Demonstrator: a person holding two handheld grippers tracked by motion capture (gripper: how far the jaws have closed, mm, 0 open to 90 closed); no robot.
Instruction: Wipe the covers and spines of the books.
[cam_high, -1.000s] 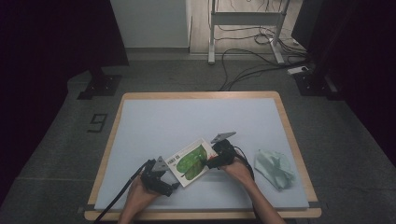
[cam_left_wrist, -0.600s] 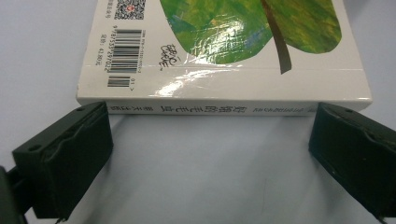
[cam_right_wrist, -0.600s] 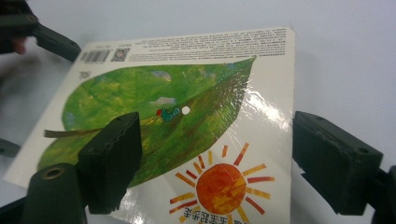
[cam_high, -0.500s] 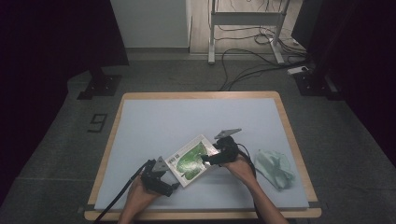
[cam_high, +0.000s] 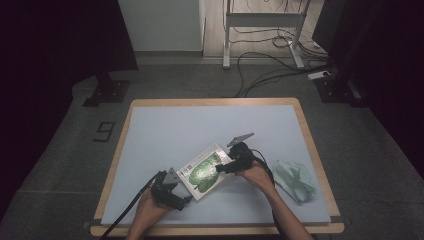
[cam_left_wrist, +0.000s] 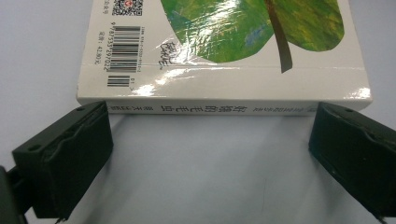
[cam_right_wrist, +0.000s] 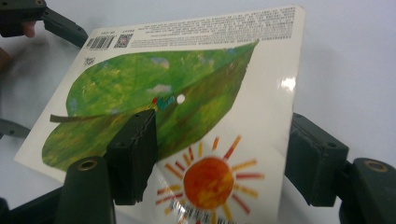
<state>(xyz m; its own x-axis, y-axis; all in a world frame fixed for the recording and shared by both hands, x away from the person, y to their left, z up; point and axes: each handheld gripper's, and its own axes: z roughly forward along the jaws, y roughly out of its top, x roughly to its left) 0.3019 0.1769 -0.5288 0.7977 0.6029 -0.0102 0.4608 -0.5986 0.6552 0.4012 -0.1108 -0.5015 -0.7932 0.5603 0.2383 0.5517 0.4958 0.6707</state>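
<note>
Bench (cam_high: 165, 125): pale blue pad in a wooden frame. I work at its near edge, my forearms coming in from below in the high view.

Book (cam_high: 205, 171): a thin picture book lying near the front middle of the bench, turned at a slant. The upward cover is glossy white with a big green leaf, an orange sun, barcodes and small print. In the left gripper view its spine (cam_left_wrist: 224, 108) faces me, carrying a line of printed characters. In the right gripper view one side of the cover (cam_right_wrist: 187, 107) sits lifted off the pad and tilted toward the camera.

Cloth (cam_high: 296, 179): a crumpled pale green piece lying on the bench to the right of my right hand, apart from the book.

Right tool (cam_high: 223, 167): at the book's right edge. Its jaws have just been closing, and the book's edge is between them. One black pad (cam_right_wrist: 135, 154) lies over the cover at the leaf, the other (cam_right_wrist: 314, 161) stands at the far side of the edge. I cannot tell whether the pads press on the cover yet.

Left tool (cam_high: 184, 200): at the book's near left corner, low over the pad. Its jaws stand spread wide, with one pad (cam_left_wrist: 70, 158) at each end of the spine. They reach right up to the book's edge with bare blue pad between them, clamping nothing.
</note>
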